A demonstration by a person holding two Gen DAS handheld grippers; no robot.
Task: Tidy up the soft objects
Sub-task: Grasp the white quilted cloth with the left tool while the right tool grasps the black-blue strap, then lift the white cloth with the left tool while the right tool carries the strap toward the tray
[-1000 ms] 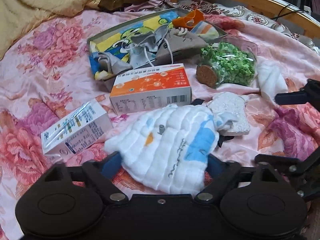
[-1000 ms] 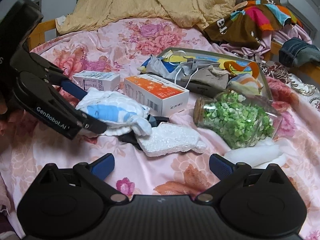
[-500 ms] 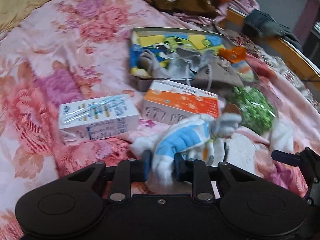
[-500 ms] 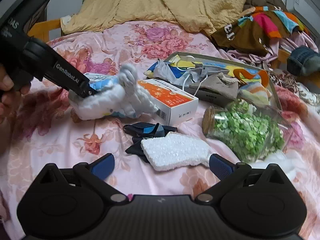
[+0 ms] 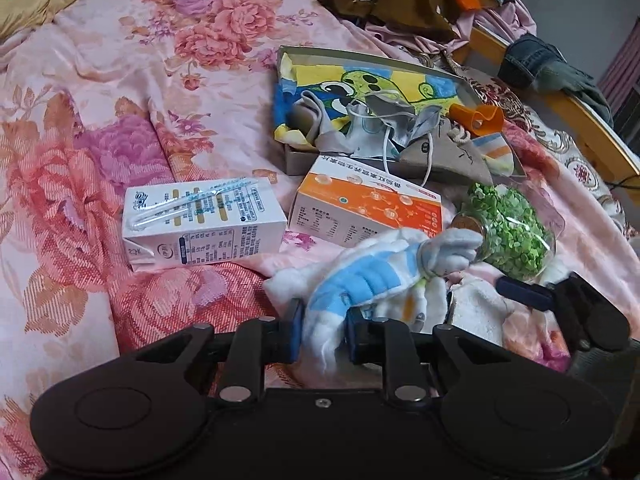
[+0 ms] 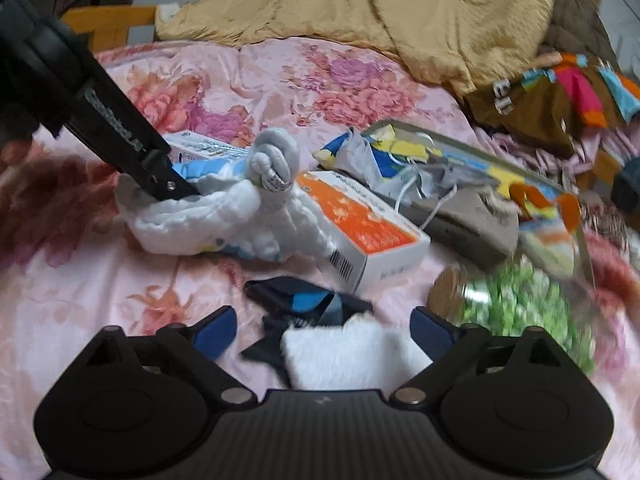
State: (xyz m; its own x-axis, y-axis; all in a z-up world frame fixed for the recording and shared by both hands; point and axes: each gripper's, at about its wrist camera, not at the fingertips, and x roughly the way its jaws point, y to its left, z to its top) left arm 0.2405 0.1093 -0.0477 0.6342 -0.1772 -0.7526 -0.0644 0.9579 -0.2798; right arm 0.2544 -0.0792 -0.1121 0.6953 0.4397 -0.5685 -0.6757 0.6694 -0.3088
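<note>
My left gripper (image 5: pixel 322 330) is shut on a white and blue quilted baby garment (image 5: pixel 372 276), held a little above the bedspread; it also shows in the right wrist view (image 6: pixel 224 216), pinched by the left gripper (image 6: pixel 180 188). My right gripper (image 6: pixel 322 334) is open, its fingers on either side of a white fluffy cloth (image 6: pixel 344 354) that lies on a dark blue cloth (image 6: pixel 304 300). A shallow box (image 5: pixel 372 60) with a cartoon cloth and several soft items stands beyond.
On the floral bedspread (image 5: pixel 120 80) lie a white carton (image 5: pixel 200 224), an orange and white box (image 5: pixel 368 210) and a jar of green bits (image 5: pixel 508 232). A yellow blanket (image 6: pixel 380 4) and piled clothes (image 6: pixel 560 92) lie at the back. The wooden bed rail (image 5: pixel 580 136) runs along the right.
My left gripper closed on the baby garment and lifted it leftward, uncovering the dark blue cloth. My right gripper moved forward over the white fluffy cloth.
</note>
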